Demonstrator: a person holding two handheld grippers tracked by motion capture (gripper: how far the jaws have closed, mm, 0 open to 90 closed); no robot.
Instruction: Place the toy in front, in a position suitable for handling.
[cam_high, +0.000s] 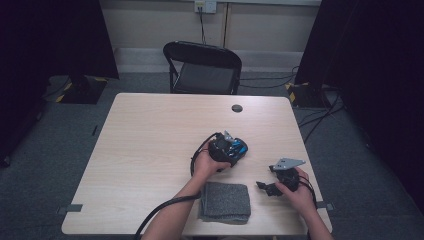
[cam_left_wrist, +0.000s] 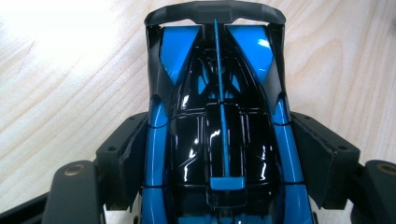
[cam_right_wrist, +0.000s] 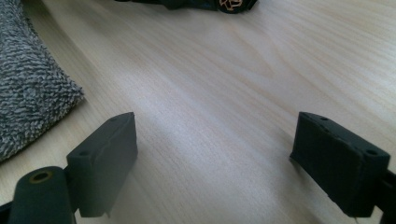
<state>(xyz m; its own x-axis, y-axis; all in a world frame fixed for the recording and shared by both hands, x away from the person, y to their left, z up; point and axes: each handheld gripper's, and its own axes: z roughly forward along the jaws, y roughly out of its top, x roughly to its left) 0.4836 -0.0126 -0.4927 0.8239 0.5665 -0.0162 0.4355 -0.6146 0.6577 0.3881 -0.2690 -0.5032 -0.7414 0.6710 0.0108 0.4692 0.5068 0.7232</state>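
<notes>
A glossy blue and black toy car lies on the wooden table, seen from its rear with a dark wing across its far end. My left gripper is shut on the car, one black pad against each blue flank. In the high view this gripper and the car sit right of the table's middle. My right gripper rests low near the front right with its jaws wide open. Between its pads there is bare wood.
A folded grey cloth lies at the front edge between the two forearms, and its corner is left of the right gripper. A black folding chair stands behind the table. A round cable hole sits near the far edge.
</notes>
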